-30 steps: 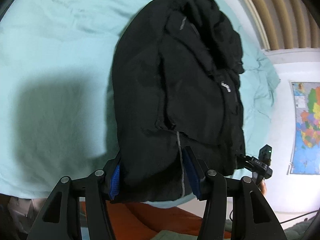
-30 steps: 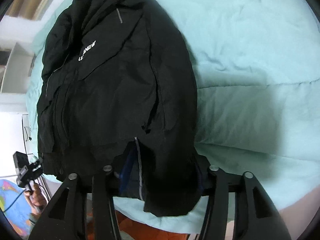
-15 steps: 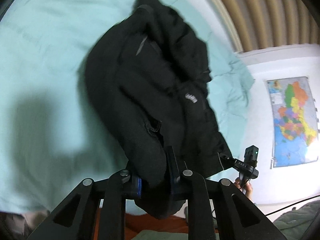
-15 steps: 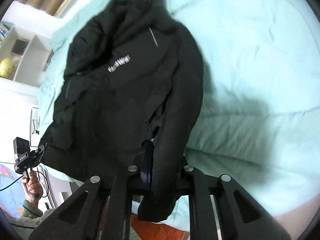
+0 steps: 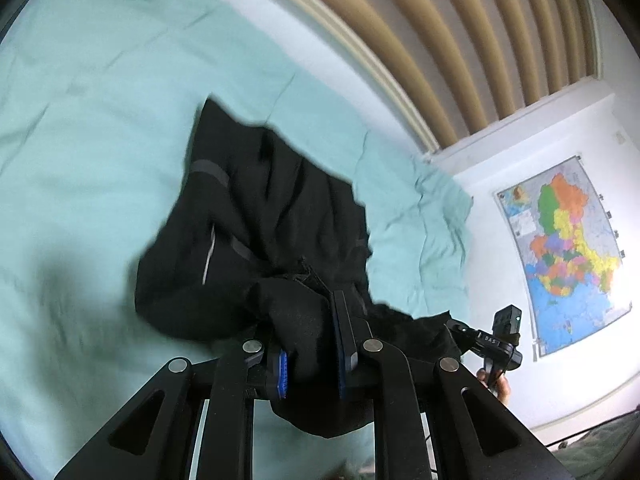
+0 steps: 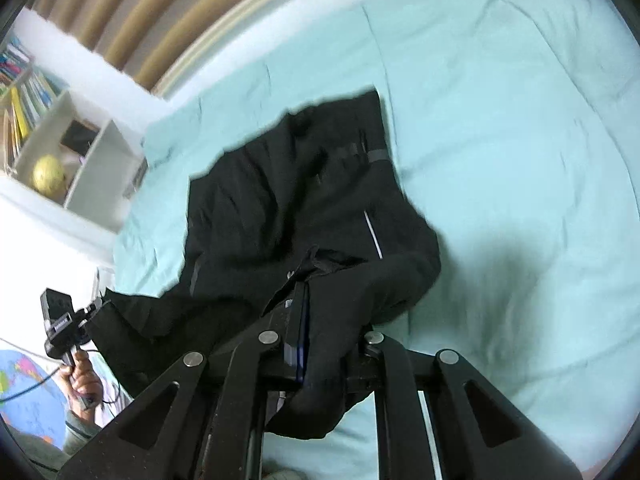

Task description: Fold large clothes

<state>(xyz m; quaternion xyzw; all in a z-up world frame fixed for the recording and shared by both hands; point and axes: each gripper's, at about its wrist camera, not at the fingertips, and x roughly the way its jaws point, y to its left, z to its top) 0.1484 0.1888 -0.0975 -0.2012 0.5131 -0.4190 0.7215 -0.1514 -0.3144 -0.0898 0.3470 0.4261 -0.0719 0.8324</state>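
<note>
A black jacket (image 5: 260,220) lies on the mint-green bed cover (image 5: 80,140), its collar end far from me. My left gripper (image 5: 310,320) is shut on the near hem, which is bunched between the blue pads and droops over the fingers. In the right wrist view the same jacket (image 6: 280,200) shows a white stripe. My right gripper (image 6: 332,312) is shut on the hem's other corner, with one finger hidden under cloth. The hem hangs lifted off the bed between the two grippers. Each view shows the other gripper at its edge, held in a hand (image 6: 80,376).
A padded beige headboard (image 5: 440,40) curves behind the bed. A coloured wall map (image 5: 568,252) hangs at the right. A white shelf (image 6: 80,168) holds books and a yellow ball. The bed cover (image 6: 520,160) stretches wide on both sides of the jacket.
Both grippers went from open around the hem to shut on it, then rose. The jacket's near end came up off the bed and bunched, and the views tilted up toward the headboard.
</note>
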